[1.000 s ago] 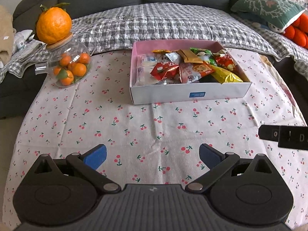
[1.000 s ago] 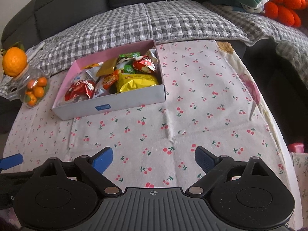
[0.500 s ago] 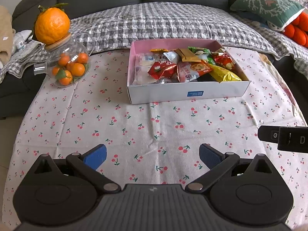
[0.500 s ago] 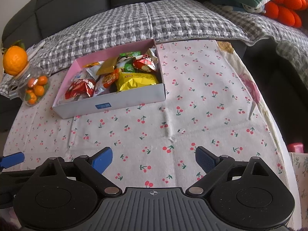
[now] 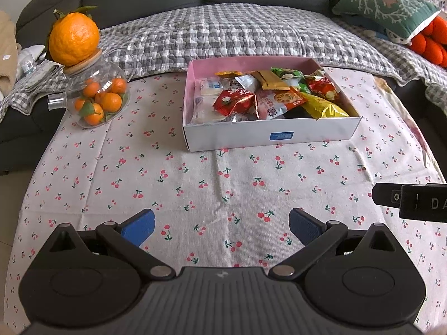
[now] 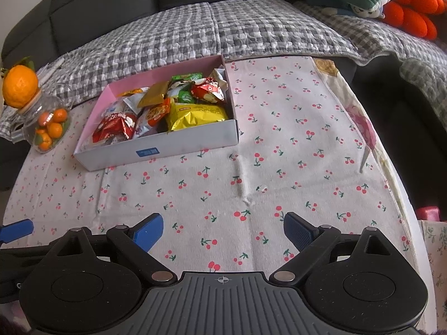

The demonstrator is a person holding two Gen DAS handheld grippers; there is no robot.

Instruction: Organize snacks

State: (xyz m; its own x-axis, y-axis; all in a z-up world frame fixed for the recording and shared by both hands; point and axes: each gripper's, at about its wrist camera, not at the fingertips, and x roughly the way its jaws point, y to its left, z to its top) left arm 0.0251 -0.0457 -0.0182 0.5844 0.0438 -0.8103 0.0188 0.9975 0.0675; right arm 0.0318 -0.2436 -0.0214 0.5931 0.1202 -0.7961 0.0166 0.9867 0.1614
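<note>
- Both grippers are held low at the near edge of the table: left gripper (image 5: 222, 224) and right gripper (image 6: 223, 230), jaws spread wide on each, nothing gripped.
- Bare cloth (image 5: 223, 178) is seen between them and the box; no loose packet can be spotted on it.
- Further back, the box (image 5: 268, 136) is parked mid-table, and all the snacks (image 5: 265, 97) are piled inside it, overlapping and mixed, with no sorting visible.
- So the scene fits either a heap waiting to be sorted or packets already gathered in; it can't be settled from this.
- Handling guess: the packets are probably light, crinkly and slippery, easily crushed if squeezed hard. A sealed end or a flat edge would be best pinched, not the puffy middle.
- The yellow bag (image 6: 197, 115) looks bulkiest, and neighbours could get dragged along with it.
- Off to the far left, a jar (image 5: 97, 95) of small oranges is topped with a big orange (image 5: 74, 39), well apart from the box.
</note>
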